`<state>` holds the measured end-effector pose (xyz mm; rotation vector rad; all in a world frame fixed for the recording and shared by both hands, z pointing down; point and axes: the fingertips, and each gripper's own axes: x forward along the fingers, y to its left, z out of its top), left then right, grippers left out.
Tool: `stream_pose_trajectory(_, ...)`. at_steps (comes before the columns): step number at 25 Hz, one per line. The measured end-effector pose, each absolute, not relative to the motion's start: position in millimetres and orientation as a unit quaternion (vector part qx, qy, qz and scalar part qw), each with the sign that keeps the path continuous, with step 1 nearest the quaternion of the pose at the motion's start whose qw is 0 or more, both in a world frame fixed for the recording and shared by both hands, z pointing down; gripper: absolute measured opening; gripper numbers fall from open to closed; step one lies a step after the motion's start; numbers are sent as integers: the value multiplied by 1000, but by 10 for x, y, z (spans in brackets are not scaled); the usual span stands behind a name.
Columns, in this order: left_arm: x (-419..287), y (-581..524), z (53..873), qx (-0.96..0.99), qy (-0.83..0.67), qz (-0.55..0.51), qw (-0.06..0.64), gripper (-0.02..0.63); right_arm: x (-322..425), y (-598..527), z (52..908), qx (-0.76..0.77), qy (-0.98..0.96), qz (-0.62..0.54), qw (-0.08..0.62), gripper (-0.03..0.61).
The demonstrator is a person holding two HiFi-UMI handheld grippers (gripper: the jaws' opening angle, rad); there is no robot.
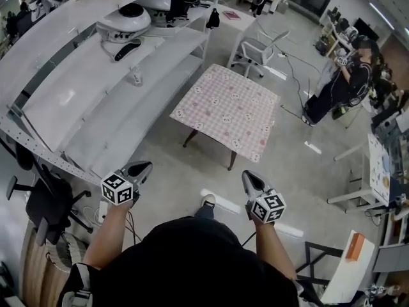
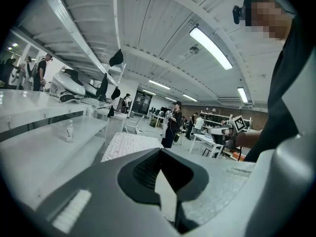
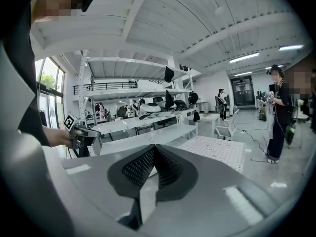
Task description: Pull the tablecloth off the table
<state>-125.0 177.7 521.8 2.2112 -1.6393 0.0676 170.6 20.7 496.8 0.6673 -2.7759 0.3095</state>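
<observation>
Two grey hand-held tools, the left gripper (image 1: pixel 144 166) and the right gripper (image 1: pixel 249 176), hang in front of the person with jaws pressed together and nothing between them. Well ahead of both, across the floor, the pink-and-white checked fabric tablecloth (image 1: pixel 227 110) lies flat over the small dark-legged square table (image 1: pixel 232 159), its edges drooping slightly past the top. It looks light, thin and limp, likely to bunch and slide rather than resist. The near hanging edge, at its two near corners, seems the best place to pinch, one gripper per corner, so it draws off evenly
</observation>
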Motion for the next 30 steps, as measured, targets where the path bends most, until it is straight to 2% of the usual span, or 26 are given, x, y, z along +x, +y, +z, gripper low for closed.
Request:
stream_pose_trajectory(8, -1339, 1554, 5224, 781, -592, 33, 198, 0, 1596, -113, 5097, 225, -958, 129, 125, 32)
stream_pose_trajectory(15, -1355, 1096, 5186, 777, -597, 39, 198, 0, 1547, -579, 4980, 194, -966, 149, 84, 32)
stream_pose_trajectory(30, -1354, 244, 5122, 766, -607, 49, 204, 2, 1436, -1580, 4966, 174, -969, 160, 69, 32)
